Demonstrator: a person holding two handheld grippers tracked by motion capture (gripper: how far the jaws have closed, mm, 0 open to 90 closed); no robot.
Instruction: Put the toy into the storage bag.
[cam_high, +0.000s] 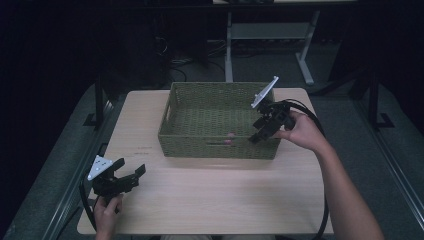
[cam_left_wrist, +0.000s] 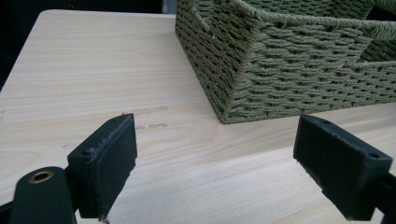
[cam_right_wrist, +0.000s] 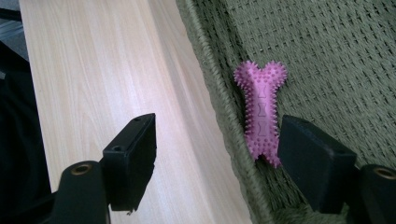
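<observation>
The right claw (cam_high: 256, 134) hung over the near right corner of the green woven basket (cam_high: 172, 136), which stood on the far half of the desk (cam_high: 200, 195). Its jaws stood wide apart and gripped nothing. In the right gripper view they straddled the basket's near wall: one jaw was over the bare desk outside, the other over the basket floor inside. The pink spiky bone-shaped toy (cam_right_wrist: 261, 112) lay on the basket floor, close against the inside of that near wall, just beside the inner jaw and free of both pads. From above, the toy showed as a small pink spot near the middle of the basket's near wall.

The left claw (cam_high: 131, 176) rested low over the near left corner of the desk, well apart from the basket. Its jaws also stood wide open and empty, pointing towards the basket's near left corner.
</observation>
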